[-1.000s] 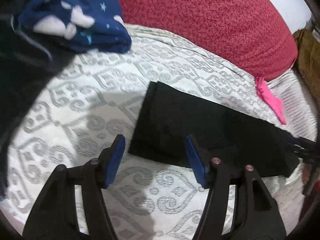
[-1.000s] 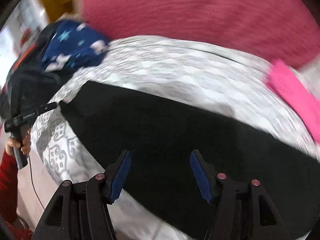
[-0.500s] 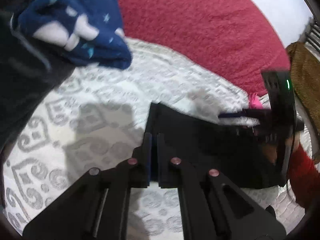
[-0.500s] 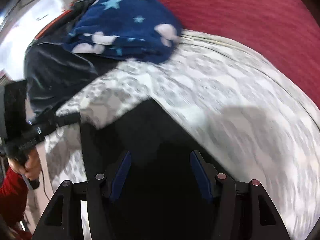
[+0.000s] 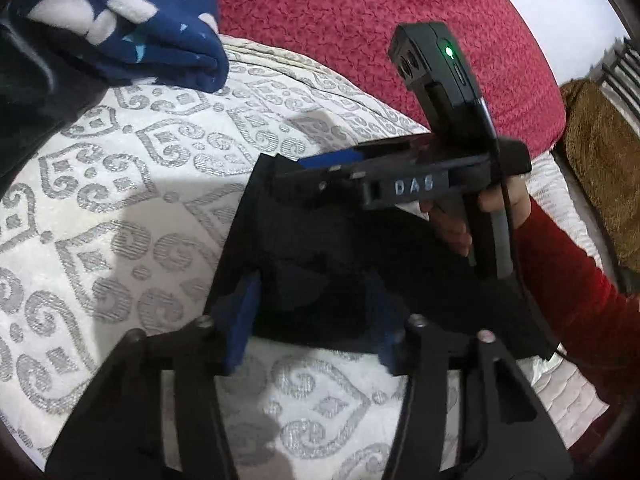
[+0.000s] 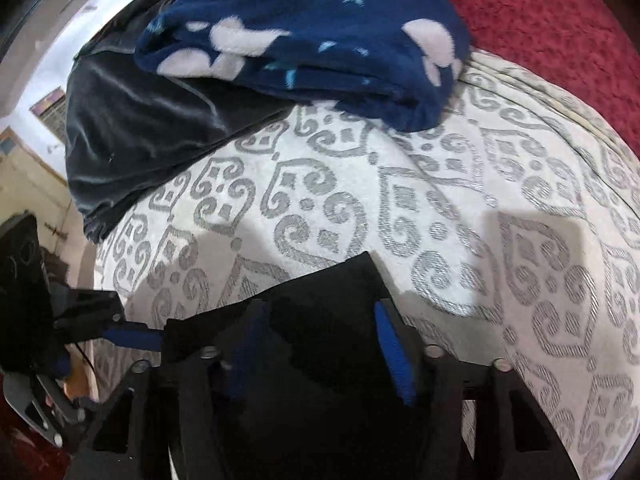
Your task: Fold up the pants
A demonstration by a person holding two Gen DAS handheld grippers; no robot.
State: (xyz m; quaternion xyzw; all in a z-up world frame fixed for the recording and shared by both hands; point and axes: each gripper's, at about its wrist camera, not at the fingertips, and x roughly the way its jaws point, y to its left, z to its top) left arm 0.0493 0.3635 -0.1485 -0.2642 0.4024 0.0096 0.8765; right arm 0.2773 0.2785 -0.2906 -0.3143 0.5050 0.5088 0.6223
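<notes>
The black pants lie folded into a compact rectangle on the white patterned bedspread. My left gripper is open, its blue pads straddling the near edge of the pants. My right gripper is open over the pants' far corner. It also shows in the left wrist view, held by a hand in a red sleeve, lying across the top edge of the pants. The left gripper shows at the left edge of the right wrist view.
A navy star-print blanket rests on a dark velvet cloth at the back left. A large red cushion lies behind the bedspread. A brown fabric sits at the far right.
The left gripper shut half a second ago and is open again now. The right gripper swept left across the pants to their far corner. The pants look shorter, folded over.
</notes>
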